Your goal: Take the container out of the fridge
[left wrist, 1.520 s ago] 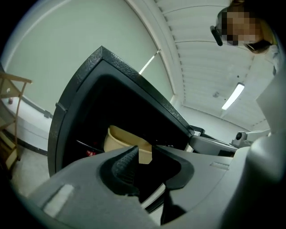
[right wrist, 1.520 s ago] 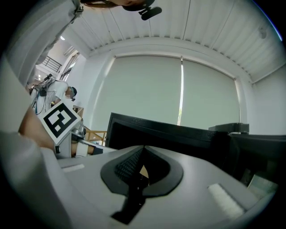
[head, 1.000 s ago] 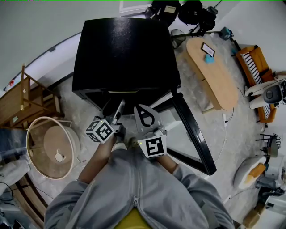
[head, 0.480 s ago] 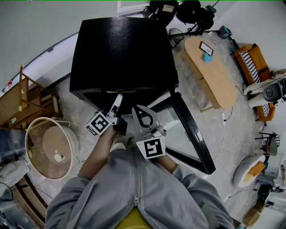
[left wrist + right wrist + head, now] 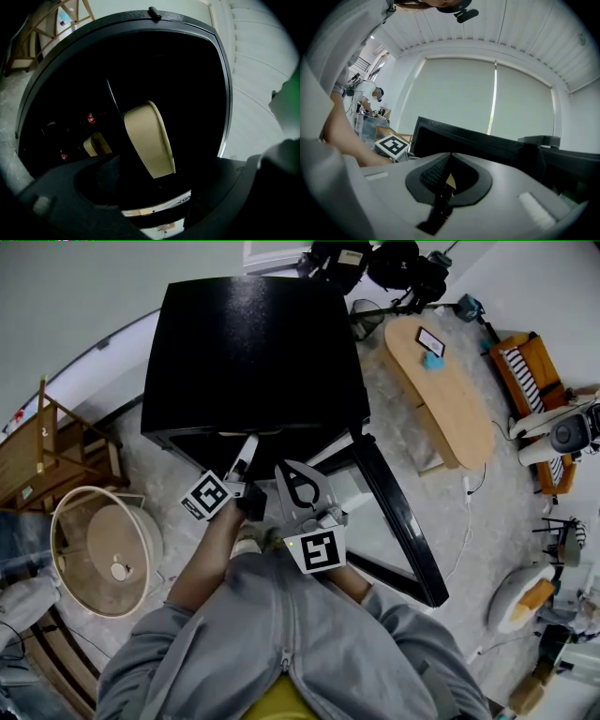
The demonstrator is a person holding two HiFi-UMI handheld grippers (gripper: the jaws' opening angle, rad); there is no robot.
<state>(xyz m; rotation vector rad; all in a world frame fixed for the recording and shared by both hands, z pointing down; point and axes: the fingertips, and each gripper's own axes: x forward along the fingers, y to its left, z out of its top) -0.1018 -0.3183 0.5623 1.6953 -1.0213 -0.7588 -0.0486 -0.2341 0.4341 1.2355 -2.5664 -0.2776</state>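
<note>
The black fridge [image 5: 253, 343] stands with its door [image 5: 398, 521] swung open to the right. Inside the dark interior a beige container [image 5: 150, 138] stands tilted, with a second beige shape [image 5: 96, 144] to its left. My left gripper [image 5: 247, 448] reaches level into the fridge mouth. Its jaws have just been opening and stand wide, and in the left gripper view the left gripper [image 5: 154, 187] frames the container ahead without touching it. My right gripper [image 5: 298, 482] hangs just outside the opening, shut with nothing held; the right gripper [image 5: 449, 157] shows its tips meeting.
A round wicker basket [image 5: 103, 549] sits on the floor at the left, with a wooden rack [image 5: 56, 442] behind it. An oval wooden table [image 5: 441, 390] and an orange seat [image 5: 534, 371] lie to the right. Camera gear [image 5: 375, 263] stands behind the fridge.
My left gripper has moved forward into the fridge opening and rolled, its marker cube turning. Its jaws have spread wider. The right gripper has stayed put.
</note>
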